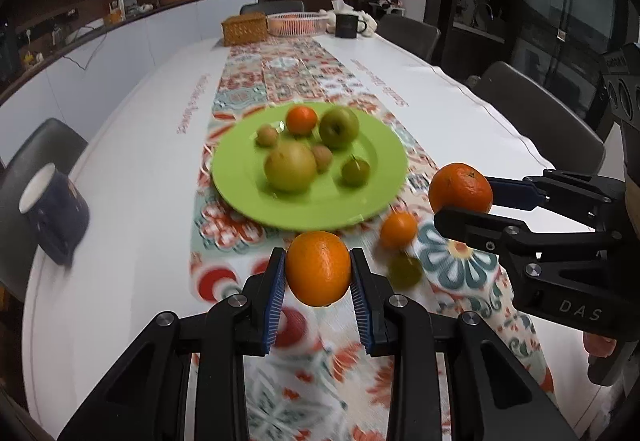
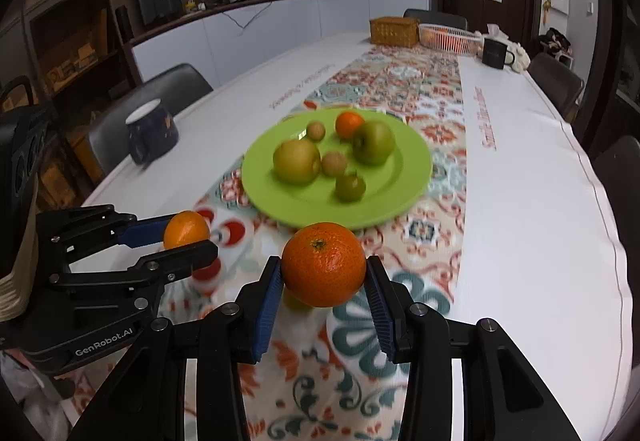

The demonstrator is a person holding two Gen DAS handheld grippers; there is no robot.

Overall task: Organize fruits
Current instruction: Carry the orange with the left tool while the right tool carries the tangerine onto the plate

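Note:
My left gripper (image 1: 318,255) is shut on an orange (image 1: 318,275), held clear above the patterned runner. My right gripper (image 2: 324,261) is shut on a mandarin (image 2: 323,273), its blue pads pressing both sides. Each shows in the other's view: the right gripper (image 1: 464,201) at the right edge, the left gripper (image 2: 192,233) at the left. Ahead of both lies a green plate (image 1: 384,161) (image 2: 400,177) with a green apple (image 1: 339,128), a pear (image 1: 290,171), a small orange fruit (image 1: 301,119) and several smaller fruits.
A loose small orange (image 1: 398,229) and a green fruit (image 1: 405,271) lie on the runner (image 1: 288,73) just before the plate. A dark blue mug (image 1: 56,209) stands at the left. A wicker box (image 1: 244,27), white basket (image 1: 296,23) and black mug (image 1: 348,25) stand at the far end. Chairs ring the table.

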